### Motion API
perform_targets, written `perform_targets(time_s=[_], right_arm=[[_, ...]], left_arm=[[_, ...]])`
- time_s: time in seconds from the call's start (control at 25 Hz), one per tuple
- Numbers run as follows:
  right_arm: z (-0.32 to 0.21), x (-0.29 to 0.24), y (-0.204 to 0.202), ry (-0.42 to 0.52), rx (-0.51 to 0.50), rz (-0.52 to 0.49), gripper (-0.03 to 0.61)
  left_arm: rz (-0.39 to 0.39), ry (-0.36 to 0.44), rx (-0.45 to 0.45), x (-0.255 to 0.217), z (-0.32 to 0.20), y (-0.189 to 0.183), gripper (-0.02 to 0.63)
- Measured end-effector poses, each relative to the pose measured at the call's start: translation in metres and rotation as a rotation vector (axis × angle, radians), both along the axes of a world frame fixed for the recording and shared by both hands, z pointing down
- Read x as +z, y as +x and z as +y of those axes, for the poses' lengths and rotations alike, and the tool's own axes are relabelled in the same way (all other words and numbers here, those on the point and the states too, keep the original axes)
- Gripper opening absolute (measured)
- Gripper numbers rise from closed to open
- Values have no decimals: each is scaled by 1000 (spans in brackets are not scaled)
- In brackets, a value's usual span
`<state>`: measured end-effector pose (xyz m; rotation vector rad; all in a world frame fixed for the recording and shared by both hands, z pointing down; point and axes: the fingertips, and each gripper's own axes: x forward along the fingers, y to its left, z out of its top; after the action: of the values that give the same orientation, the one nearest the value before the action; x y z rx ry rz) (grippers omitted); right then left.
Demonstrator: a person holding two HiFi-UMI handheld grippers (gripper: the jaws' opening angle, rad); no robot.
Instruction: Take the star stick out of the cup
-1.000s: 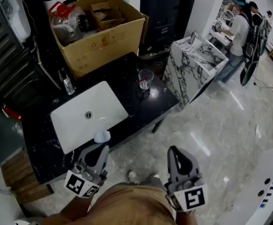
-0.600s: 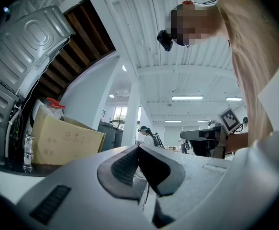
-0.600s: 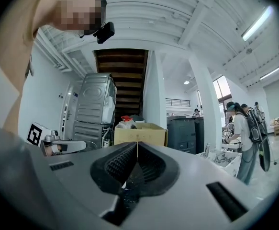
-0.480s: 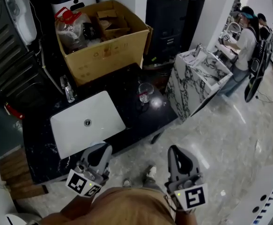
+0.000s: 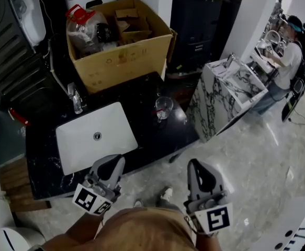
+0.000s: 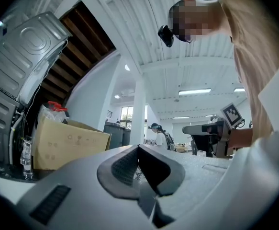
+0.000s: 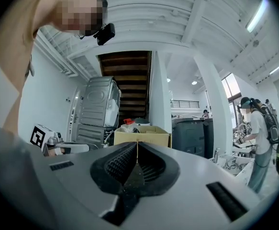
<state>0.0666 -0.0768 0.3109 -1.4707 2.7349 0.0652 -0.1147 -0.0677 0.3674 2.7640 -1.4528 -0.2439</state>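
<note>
A clear glass cup stands on the black counter, just right of the white sink basin. Something small and reddish shows inside the cup; its shape is too small to make out. My left gripper and right gripper are both held low, close to the body, over the floor and short of the counter's front edge. Both are shut with nothing between their jaws, as the left gripper view and the right gripper view show. The cup appears in neither gripper view.
A cardboard box full of items sits behind the counter, next to a chrome tap. A marble-patterned unit stands to the right, with a person beyond it. Glossy floor lies to the right.
The head view has shifted: the counter, box and cup sit slightly lower and to the right in the picture. Both grippers stay shut near the body, in about the same place.
</note>
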Motion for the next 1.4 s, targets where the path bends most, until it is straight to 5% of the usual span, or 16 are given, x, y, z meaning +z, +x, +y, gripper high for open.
perform_targets(time_s=[1.4], right_arm=[[-17,19,31,-47,39,-17,3]], left_arm=[[-76,-67,-4,28,-67,33,5]])
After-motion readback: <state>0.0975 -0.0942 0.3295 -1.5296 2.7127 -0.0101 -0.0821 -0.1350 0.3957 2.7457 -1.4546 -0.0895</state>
